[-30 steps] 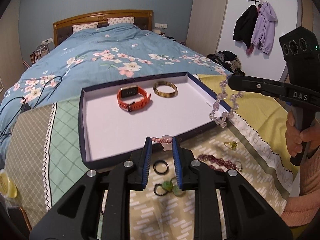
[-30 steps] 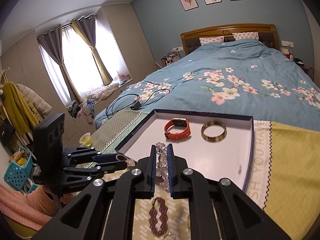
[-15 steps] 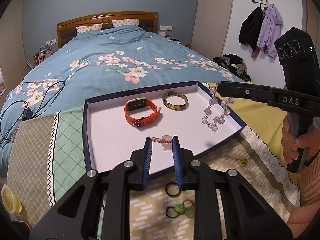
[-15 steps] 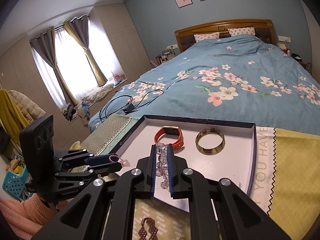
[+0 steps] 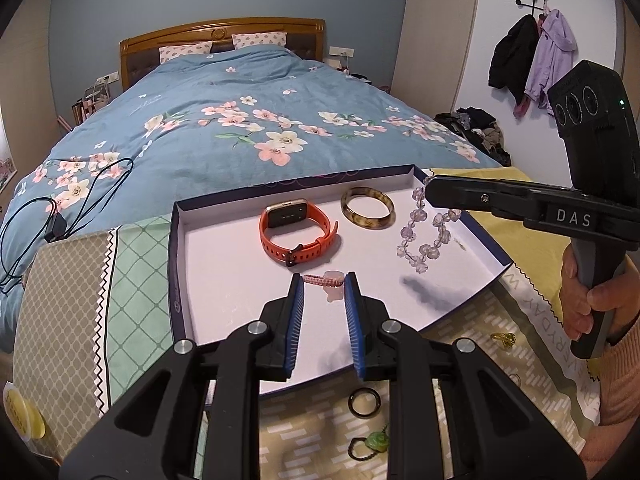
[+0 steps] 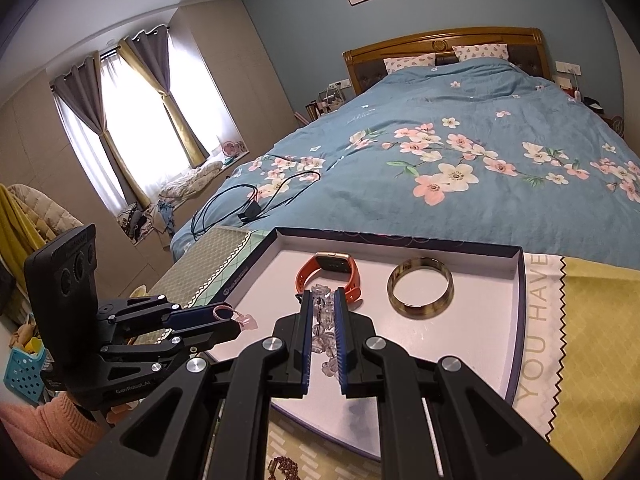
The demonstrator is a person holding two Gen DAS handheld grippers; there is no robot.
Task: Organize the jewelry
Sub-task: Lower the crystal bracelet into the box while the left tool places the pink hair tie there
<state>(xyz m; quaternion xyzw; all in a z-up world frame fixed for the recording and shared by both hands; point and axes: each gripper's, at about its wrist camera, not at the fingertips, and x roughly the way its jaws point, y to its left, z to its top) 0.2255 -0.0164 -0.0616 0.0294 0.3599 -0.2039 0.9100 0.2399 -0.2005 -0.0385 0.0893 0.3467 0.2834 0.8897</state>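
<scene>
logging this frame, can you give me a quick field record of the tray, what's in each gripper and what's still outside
tray: open, on the bed cover
lying in tray: orange watch, brown bangle
left gripper: shut on pink bracelet, over tray
right gripper: shut on clear bead bracelet, hanging over tray
outside tray: black ring, green pendant, dark bead chain

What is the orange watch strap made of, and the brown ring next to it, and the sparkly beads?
Orange watch strap: probably soft rubber or silicone, since it looks matte and bendy.
Brown bangle: glossy with mottled amber patches, maybe resin or polished stone; can't tell which.
Bead bracelet hanging from the right tongs: see-through and pale, so glass, crystal or clear plastic.
</scene>
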